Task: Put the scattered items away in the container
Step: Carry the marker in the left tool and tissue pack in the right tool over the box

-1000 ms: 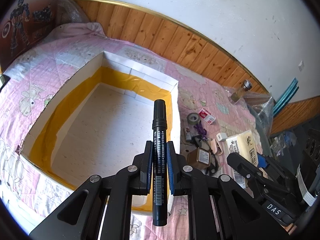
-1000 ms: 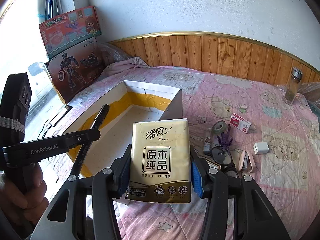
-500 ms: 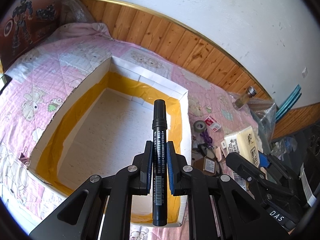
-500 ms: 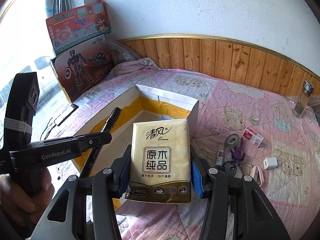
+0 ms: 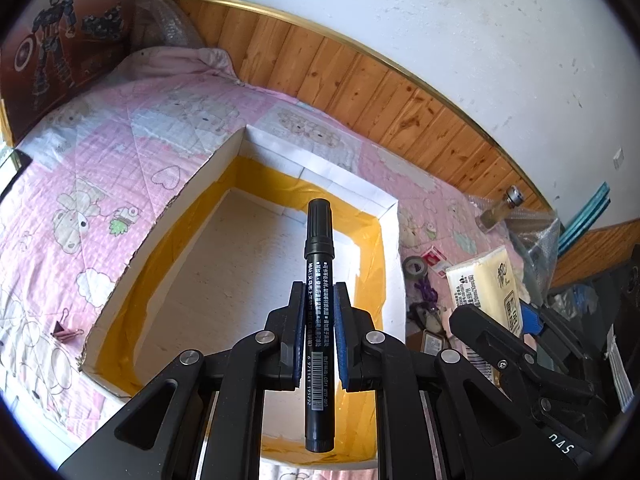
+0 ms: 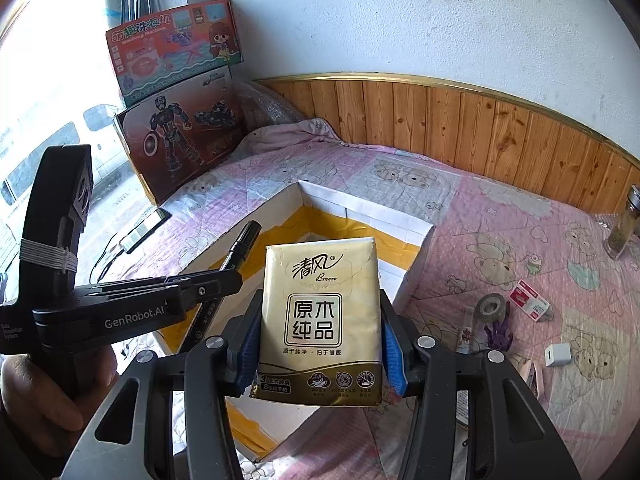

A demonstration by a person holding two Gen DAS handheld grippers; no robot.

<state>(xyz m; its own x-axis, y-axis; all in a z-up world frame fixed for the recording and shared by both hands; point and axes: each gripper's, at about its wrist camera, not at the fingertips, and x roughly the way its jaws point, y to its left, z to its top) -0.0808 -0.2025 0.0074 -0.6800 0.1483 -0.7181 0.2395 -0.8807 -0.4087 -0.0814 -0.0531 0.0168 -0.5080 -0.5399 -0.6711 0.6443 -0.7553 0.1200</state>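
Observation:
My left gripper (image 5: pixel 319 308) is shut on a black marker (image 5: pixel 319 280) and holds it above the open cardboard box (image 5: pixel 316 168), which has white walls and yellow tape inside and lies on the pink bedspread. My right gripper (image 6: pixel 320 336) is shut on a yellow tissue pack (image 6: pixel 318 320) and holds it above the near right corner of the box (image 6: pixel 360 204). The left gripper (image 6: pixel 132 304) with the marker (image 6: pixel 242 244) shows at the left of the right wrist view. The tissue pack (image 5: pixel 486 288) shows at the right of the left wrist view.
Small items lie on the bedspread right of the box: a tape roll (image 6: pixel 492 306), a red-and-white small box (image 6: pixel 530 296), a white charger (image 6: pixel 558 354), a purple toy (image 6: pixel 498 332). A glass bottle (image 6: pixel 622 224) stands far right. Toy boxes (image 6: pixel 180 128) stand at the back left. A pink binder clip (image 5: pixel 64 330) lies left of the box.
Both grippers have moved left and forward toward the box with their items still held. The box now sits more centred under the marker, and the tissue pack is closer to its corner.

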